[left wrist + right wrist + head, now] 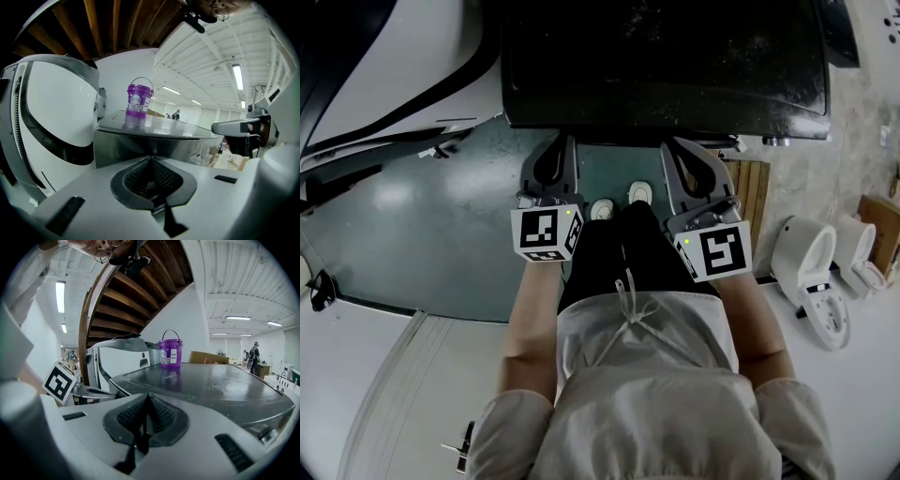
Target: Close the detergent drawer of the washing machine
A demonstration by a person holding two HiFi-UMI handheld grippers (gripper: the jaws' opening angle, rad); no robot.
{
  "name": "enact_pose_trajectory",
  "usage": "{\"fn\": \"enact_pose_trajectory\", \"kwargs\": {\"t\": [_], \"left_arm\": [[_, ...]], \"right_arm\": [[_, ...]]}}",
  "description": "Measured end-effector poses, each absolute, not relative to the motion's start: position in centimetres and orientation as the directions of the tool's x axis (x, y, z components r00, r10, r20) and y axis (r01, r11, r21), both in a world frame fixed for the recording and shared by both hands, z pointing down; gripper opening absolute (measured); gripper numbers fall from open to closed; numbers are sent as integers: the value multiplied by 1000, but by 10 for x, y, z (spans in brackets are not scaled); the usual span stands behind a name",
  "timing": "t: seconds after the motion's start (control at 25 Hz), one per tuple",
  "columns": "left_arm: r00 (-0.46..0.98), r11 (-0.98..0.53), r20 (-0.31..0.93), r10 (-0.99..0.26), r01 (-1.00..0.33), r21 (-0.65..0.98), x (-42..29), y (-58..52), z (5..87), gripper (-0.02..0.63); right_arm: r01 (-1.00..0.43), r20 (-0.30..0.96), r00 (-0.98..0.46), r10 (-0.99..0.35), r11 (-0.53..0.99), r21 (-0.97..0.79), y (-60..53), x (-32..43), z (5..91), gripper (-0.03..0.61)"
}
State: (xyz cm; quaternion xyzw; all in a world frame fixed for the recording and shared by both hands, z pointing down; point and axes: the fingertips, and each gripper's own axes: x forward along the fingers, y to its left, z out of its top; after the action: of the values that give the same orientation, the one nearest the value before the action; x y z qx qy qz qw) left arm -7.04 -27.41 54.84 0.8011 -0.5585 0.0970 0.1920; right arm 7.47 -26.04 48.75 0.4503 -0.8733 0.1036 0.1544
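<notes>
The washing machine's dark, speckled top (666, 66) fills the upper head view, and its front edge lies just ahead of both grippers. No detergent drawer shows in any view. My left gripper (557, 142) and right gripper (682, 150) hang side by side below that edge, over the floor, touching nothing. Both are shut and hold nothing. In the left gripper view the pads (151, 164) meet in front of the machine's grey top (154, 129). The same holds in the right gripper view (147, 401). A purple bucket (139, 101) (170, 350) stands on the machine's far side.
A white curved appliance (384, 56) stands to the left of the machine. White toilets (811, 272) and a cardboard box (881, 225) sit at the right, with wooden slats (752, 187) beside the machine. The person's shoes (639, 192) stand on the green floor (422, 225).
</notes>
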Motion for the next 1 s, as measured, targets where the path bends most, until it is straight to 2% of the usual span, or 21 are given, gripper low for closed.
{"fn": "enact_pose_trajectory", "kwargs": {"t": [0.64, 0.88, 1.0], "left_arm": [[389, -298, 396, -832, -915, 273, -69, -274, 554, 18], [457, -387, 394, -797, -888, 248, -63, -242, 528, 18], [498, -458, 373, -783, -867, 197, -60, -226, 500, 19]], "right_arm": [[-823, 335, -542, -771, 568, -23, -247, 70, 474, 6], [-842, 311, -513, -800, 539, -4, -232, 70, 446, 6], [-843, 254, -521, -815, 538, 0, -224, 68, 426, 6]]}}
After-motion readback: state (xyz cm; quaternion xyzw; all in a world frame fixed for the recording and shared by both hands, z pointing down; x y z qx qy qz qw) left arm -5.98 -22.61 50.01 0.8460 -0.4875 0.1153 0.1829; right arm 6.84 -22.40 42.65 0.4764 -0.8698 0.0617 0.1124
